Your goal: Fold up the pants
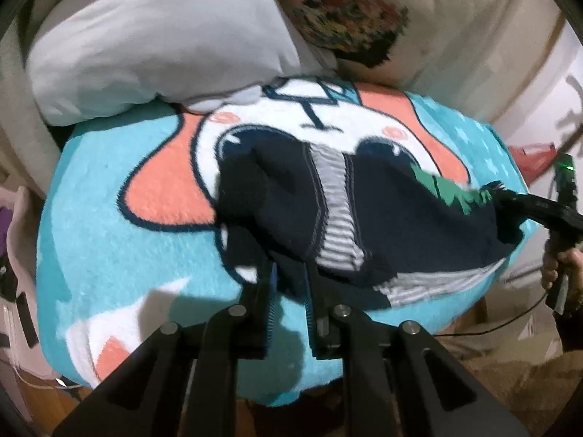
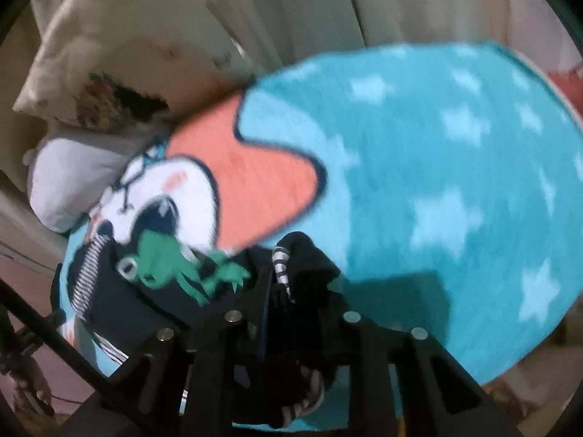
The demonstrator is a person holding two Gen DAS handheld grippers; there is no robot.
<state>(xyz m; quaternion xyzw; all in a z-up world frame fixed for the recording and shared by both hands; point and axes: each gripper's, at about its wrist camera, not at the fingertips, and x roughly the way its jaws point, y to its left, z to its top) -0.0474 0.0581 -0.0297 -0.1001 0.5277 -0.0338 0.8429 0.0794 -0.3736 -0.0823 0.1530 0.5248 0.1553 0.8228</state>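
A: Fleece underneath everything, a turquoise blanket with a cartoon face and stars, spread over a bed. Nearest the left camera, the left gripper has its jaws drawn in on a dark fold at the near edge of the pants

B: And the right one?

A: Same story. The right gripper pinches a bunched navy corner with a striped trim; cloth is wadded between its fingers. From the left view it reaches in from the far right edge of the garment

B: So the pants hang between the two?

A: Partly lifted, partly lying on the blanket's middle, over the face. Navy knit, grey striped panel, a green frog print near the right grip

B: How will they behave?

A: My guess is light, limp and stretchy, so they'll sag and the fleece may drag at them. Seams and the waistband look like the firmest holds; a single thin layer could slip

B: Behind that?

A: Farther back sit a grey pillow and a patterned pillow, touching the blanket's far end
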